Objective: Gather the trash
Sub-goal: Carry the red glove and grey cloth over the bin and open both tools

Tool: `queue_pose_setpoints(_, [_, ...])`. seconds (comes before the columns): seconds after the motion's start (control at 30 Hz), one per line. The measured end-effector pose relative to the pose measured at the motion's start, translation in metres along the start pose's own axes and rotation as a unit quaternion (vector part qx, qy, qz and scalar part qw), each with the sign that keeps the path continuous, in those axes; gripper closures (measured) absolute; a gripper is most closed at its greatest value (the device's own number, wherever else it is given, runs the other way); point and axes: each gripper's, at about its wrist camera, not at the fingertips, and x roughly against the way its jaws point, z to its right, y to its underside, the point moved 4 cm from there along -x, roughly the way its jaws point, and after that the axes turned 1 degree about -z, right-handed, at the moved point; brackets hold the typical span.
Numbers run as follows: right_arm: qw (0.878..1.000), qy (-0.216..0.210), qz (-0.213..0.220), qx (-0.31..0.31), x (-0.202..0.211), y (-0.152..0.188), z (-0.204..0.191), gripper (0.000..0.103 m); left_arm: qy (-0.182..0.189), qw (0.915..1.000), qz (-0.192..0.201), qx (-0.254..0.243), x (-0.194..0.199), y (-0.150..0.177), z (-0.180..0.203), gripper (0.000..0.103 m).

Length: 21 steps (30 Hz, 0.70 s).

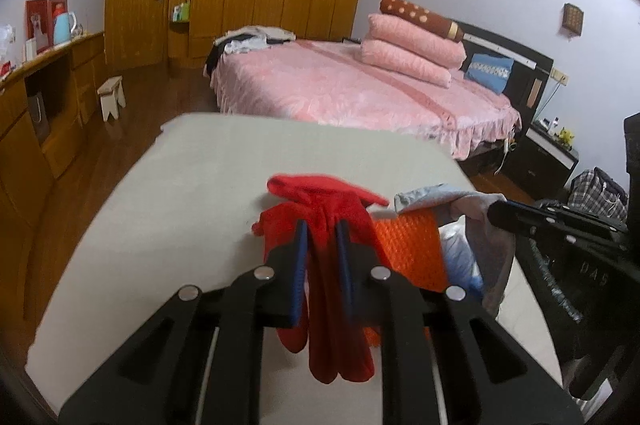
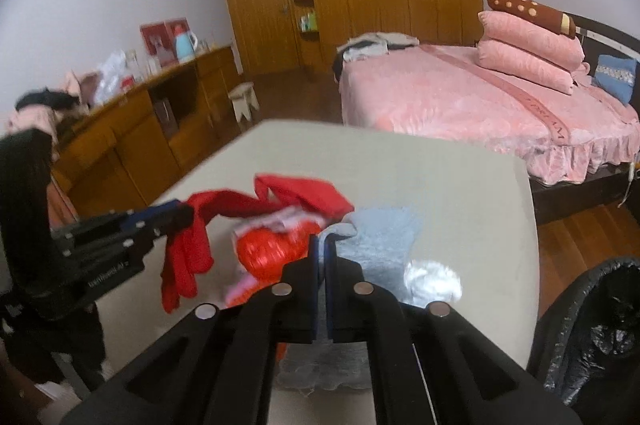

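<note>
The left gripper (image 1: 322, 237) is pinching a red plastic bag (image 1: 332, 225) between its blue-padded fingers, the bag's handles hanging down through the gap toward six o'clock while its crumpled body is bunching up at twelve o'clock of the fingertips. In the right wrist view the same gripper (image 2: 176, 217) is reaching in from nine o'clock, with the red bag (image 2: 188, 249) drooping from its tips above the pale table (image 2: 460, 185).

The right gripper (image 2: 321, 245) is holding its fingers pressed nearly together on the edge of a thin grey-blue bag (image 2: 380, 241), which is spreading out across the table toward three o'clock (something white is showing through it near its lower right). In the left wrist view this gripper (image 1: 496, 213) is coming in from three o'clock, with the grey bag (image 1: 460, 201) draped over its tip.

Between the two grippers an orange net-like wrapper (image 1: 412, 245) is lying, touching both the red bag and the grey one; from the right wrist it is showing as a shiny red-orange lump (image 2: 272, 249) at ten o'clock of the right fingertips.

A bin lined with a black bag (image 2: 592, 325) is standing just beside the table's edge at four o'clock. A pink bed (image 1: 360, 93) is lying beyond the table at one o'clock.
</note>
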Motion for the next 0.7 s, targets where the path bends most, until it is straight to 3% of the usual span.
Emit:
queue_pose_setpoints(0.37, [0.999,-0.006,0.040,-0.017,0.045,-0.026,0.010,0.100,0.008,0.9994,0.032,-0.012,0.029,-0.022,0.024,0.089])
queue_pose_setpoints(0.7, [0.997,0.032,0.060,-0.021,0.085,-0.030,0.025,0.100,0.042,0.9980,0.038,-0.028,0.040,-0.026,0.061,0.090])
